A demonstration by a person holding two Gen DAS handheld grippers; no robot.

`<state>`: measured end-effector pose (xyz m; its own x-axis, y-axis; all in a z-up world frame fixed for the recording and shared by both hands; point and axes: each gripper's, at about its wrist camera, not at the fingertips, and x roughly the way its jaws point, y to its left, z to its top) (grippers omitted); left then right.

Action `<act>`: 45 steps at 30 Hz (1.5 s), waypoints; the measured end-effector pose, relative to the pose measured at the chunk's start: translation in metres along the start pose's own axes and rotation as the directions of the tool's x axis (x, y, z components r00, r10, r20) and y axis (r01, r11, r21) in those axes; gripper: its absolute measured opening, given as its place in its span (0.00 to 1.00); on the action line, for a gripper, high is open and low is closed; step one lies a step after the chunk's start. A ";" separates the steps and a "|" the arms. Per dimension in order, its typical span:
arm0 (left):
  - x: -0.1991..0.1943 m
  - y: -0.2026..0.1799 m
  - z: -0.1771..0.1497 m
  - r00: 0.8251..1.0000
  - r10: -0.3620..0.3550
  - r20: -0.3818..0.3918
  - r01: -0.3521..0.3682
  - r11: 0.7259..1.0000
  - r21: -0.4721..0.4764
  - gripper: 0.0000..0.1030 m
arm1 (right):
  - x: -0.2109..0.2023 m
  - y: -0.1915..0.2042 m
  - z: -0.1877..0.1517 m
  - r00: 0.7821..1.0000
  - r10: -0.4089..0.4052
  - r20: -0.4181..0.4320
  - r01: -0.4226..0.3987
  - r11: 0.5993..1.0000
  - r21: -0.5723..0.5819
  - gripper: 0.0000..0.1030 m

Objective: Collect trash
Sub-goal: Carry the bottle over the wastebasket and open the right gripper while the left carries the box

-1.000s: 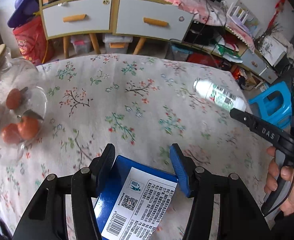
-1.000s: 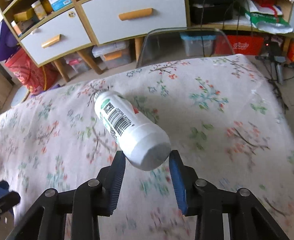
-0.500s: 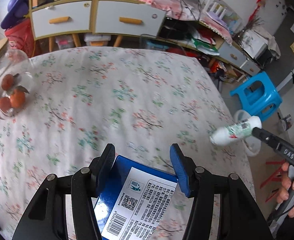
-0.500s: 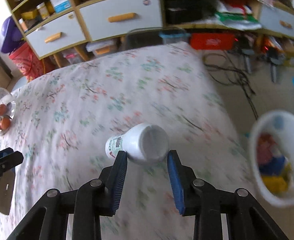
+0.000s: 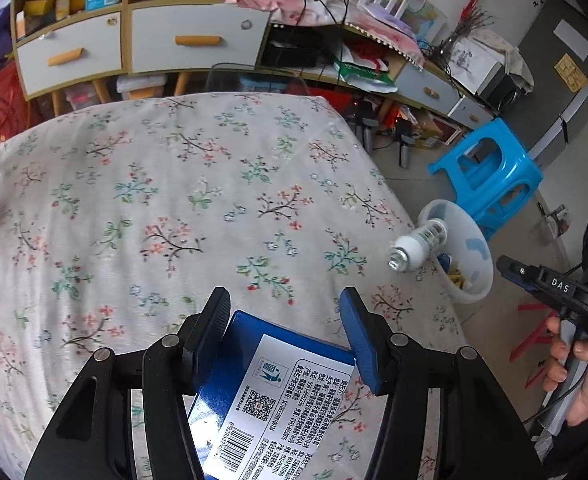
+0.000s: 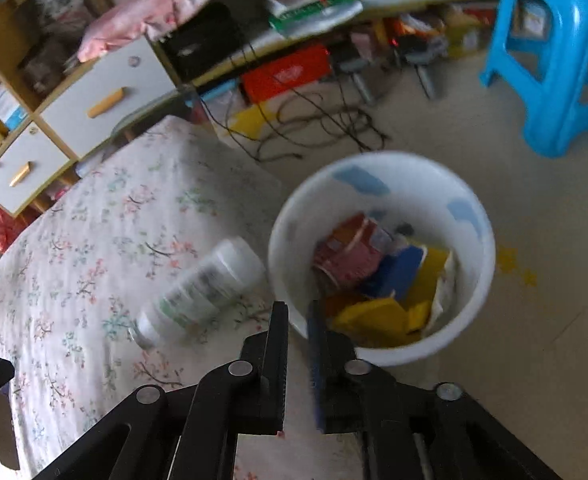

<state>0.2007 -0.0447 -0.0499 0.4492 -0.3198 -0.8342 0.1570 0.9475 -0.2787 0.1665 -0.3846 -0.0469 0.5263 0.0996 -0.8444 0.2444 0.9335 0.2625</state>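
The right gripper (image 6: 298, 312) has just closed empty; the white bottle (image 6: 198, 292), pinched before, is loose and blurred, left of the bin (image 6: 470, 312). The left gripper (image 5: 286, 320) clamps the blue carton (image 5: 262, 392), cut off at the bottom edge.

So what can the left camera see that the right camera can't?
Only the left wrist view shows the blue carton between the left gripper jaws, and a hand holding the other gripper. Only the right wrist view shows the trash inside the bin. Both show the white bottle, white bin, blue stool and floral tablecloth.
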 end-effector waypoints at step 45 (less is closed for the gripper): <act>0.035 -0.067 0.019 0.997 -0.083 -0.012 0.083 0.995 0.051 0.58 | 0.036 -0.025 0.023 0.998 -0.068 0.002 0.067 0.983 0.169 0.51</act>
<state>0.2226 -0.1195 -0.0516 0.4244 -0.3970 -0.8138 0.2385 0.9160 -0.3224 0.1978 -0.4120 -0.0730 0.5098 0.0355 -0.8596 0.4127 0.8666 0.2805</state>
